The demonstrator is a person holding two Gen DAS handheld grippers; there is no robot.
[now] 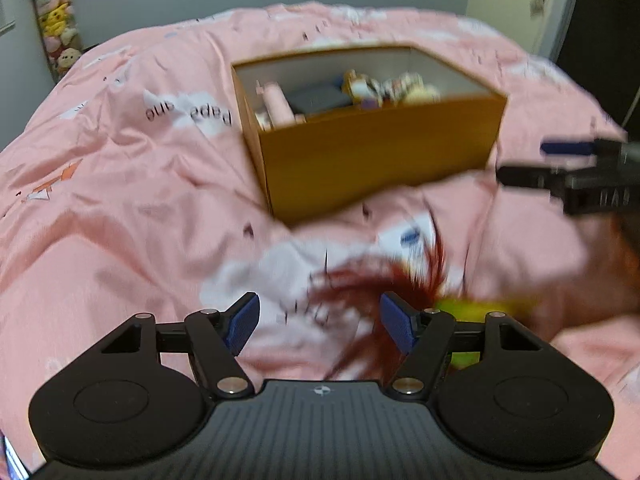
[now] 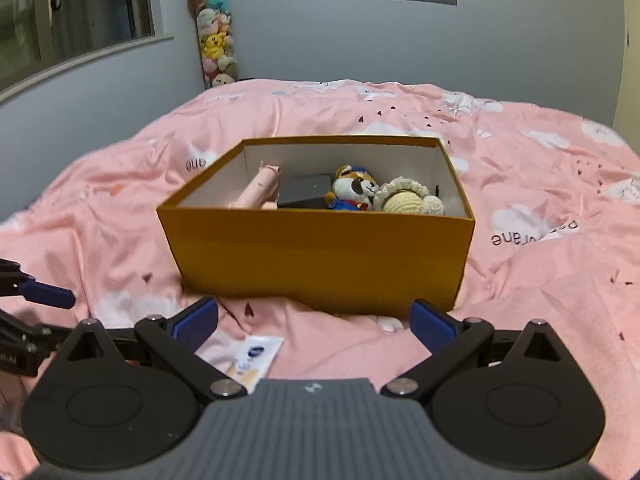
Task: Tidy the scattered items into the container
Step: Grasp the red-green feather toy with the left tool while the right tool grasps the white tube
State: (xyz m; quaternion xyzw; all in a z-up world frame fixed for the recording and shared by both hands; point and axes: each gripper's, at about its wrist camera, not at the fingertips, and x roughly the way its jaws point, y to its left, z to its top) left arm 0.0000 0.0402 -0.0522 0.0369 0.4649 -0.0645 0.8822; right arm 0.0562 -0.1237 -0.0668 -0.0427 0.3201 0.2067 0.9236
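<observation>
An orange cardboard box [image 1: 380,160] [image 2: 320,252] stands open on the pink bed. Inside it lie a pink item [image 2: 256,192], a dark case [image 2: 306,194], a plush dog [image 2: 354,194] and a cream crocheted piece [image 2: 408,200]. My left gripper [image 1: 320,326] is open, tilted down over a feather toy [image 1: 372,292] with dark red feathers and a yellow-green ball [image 1: 472,308]; the feathers lie by its right pad, untouched. My right gripper [image 2: 315,326] is open in front of the box, above a white sachet [image 2: 252,356] with a blue logo. Nothing is held.
The wrinkled pink duvet [image 2: 540,280] covers the whole bed. A hanging column of plush toys [image 2: 214,40] is in the far corner by a window [image 2: 60,12]. The right gripper's fingers [image 1: 560,168] show at the left view's right edge.
</observation>
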